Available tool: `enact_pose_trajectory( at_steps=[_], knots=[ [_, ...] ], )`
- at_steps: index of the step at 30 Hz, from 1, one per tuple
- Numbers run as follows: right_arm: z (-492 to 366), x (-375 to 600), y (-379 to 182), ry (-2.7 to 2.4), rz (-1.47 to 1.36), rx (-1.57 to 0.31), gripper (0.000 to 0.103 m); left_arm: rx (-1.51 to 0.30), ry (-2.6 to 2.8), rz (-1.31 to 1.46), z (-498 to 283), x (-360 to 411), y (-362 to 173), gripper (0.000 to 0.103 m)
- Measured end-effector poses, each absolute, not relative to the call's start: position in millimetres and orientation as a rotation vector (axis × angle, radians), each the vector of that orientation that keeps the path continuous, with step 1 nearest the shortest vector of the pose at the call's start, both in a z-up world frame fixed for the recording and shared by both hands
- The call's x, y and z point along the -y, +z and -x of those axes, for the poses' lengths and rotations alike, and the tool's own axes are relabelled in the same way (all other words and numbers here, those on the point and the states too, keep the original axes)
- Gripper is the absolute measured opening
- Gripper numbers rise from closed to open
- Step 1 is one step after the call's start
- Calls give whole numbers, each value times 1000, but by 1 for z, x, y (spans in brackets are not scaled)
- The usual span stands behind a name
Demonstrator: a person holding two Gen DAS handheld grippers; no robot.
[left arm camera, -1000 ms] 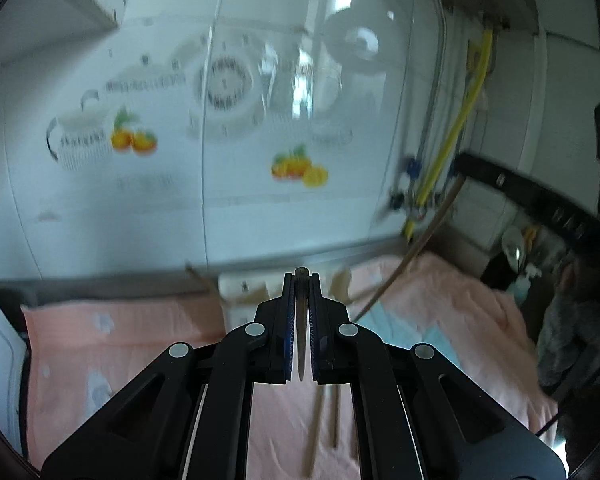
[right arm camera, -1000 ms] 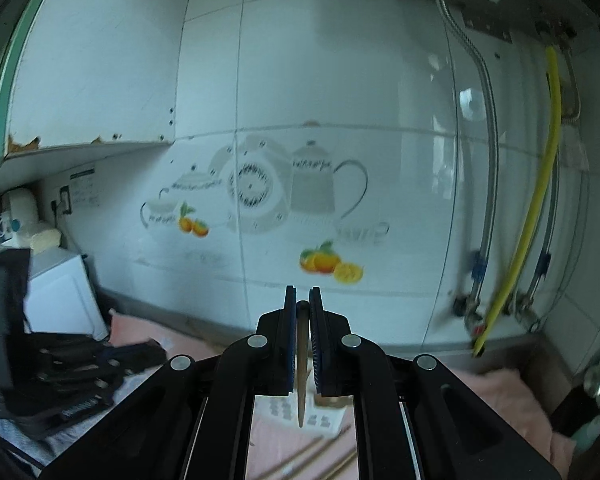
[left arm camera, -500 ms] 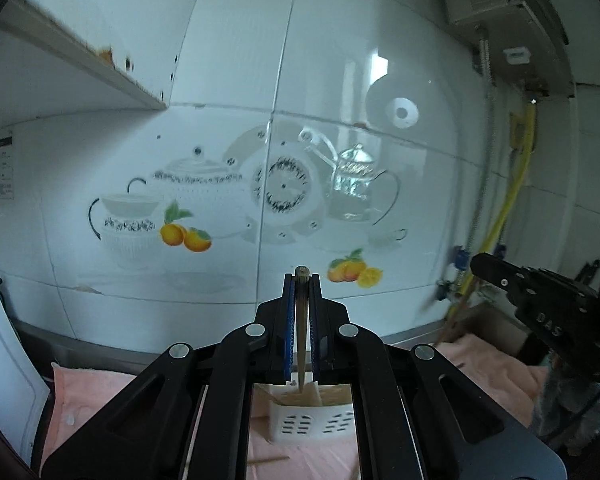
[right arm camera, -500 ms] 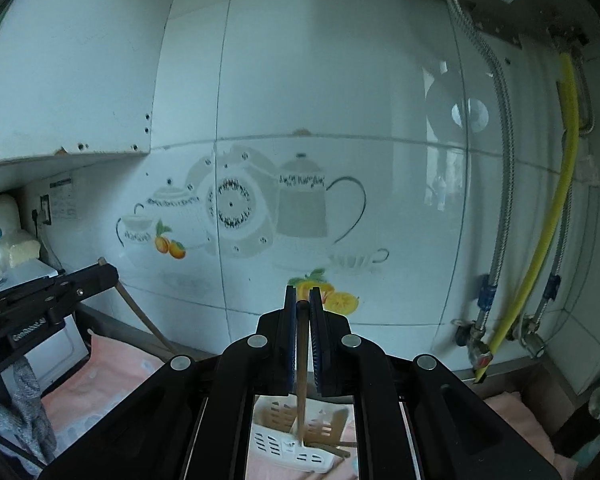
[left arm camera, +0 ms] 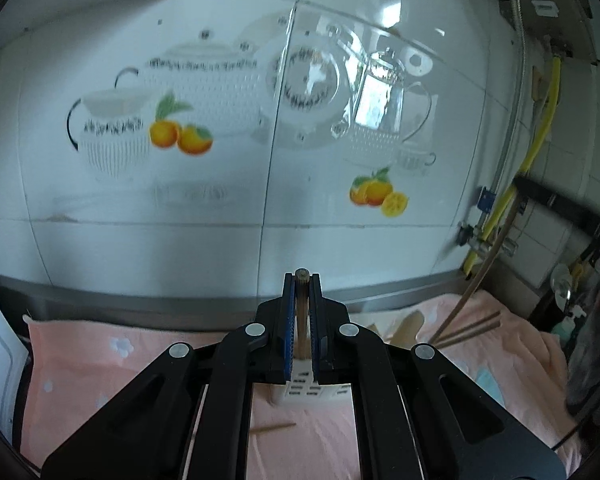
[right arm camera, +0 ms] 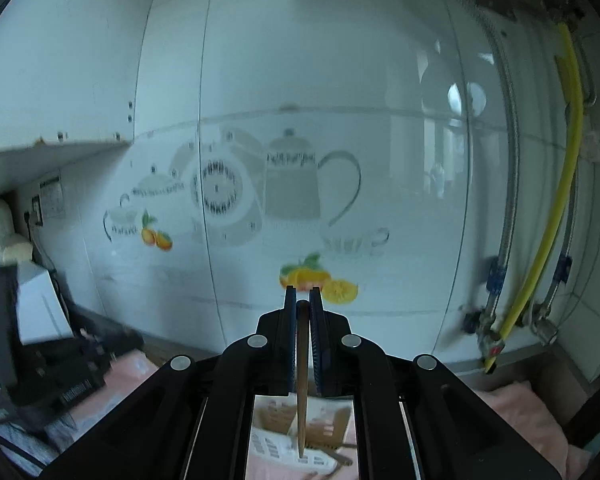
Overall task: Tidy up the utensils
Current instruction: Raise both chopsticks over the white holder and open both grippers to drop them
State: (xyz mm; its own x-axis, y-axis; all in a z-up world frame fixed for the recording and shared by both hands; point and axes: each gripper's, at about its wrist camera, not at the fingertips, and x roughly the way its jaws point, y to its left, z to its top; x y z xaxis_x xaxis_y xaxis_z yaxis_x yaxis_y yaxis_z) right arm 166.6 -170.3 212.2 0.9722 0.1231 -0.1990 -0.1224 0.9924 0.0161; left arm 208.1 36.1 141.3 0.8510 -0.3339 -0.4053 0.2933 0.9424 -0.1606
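Observation:
My left gripper (left arm camera: 302, 280) is shut on a wooden chopstick (left arm camera: 301, 320) that stands upright between its blue pads. Just beneath it sits a white slotted utensil basket (left arm camera: 312, 390) on a pink towel (left arm camera: 100, 360). In the right wrist view my right gripper (right arm camera: 302, 294) is shut on another chopstick (right arm camera: 301, 392), whose tip hangs over the same basket (right arm camera: 276, 450). The right gripper (left arm camera: 560, 204) also shows at the right edge of the left view, its chopstick (left arm camera: 476, 280) slanting down.
A loose chopstick (left arm camera: 274, 427) lies on the towel in front of the basket. More chopsticks (left arm camera: 472, 328) and a wooden spoon (left arm camera: 408, 324) lie to the right. A tiled wall (left arm camera: 260, 160) stands close behind, with a yellow hose (right arm camera: 556, 220) and pipes at the right.
The left view swung up to the wall and then came closer to it, with the basket now below the fingers. In the right view the basket came in beneath the held chopstick.

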Motion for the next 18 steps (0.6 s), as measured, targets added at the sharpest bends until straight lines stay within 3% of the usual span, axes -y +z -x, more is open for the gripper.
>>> enact_pose_trajectory(
  at_steps=[6,15,18],
  knots=[
    [-165,166,223,96,15,-139,7,-487,-335,70,-208,-40,126,7],
    [-187,165,183,97,17,-253,7,-538,-338,32,-192,-57,108,9],
    [-185,167,174,89,13,-269,7,-559,-325,13,-186,-63,100,13]
  ],
)
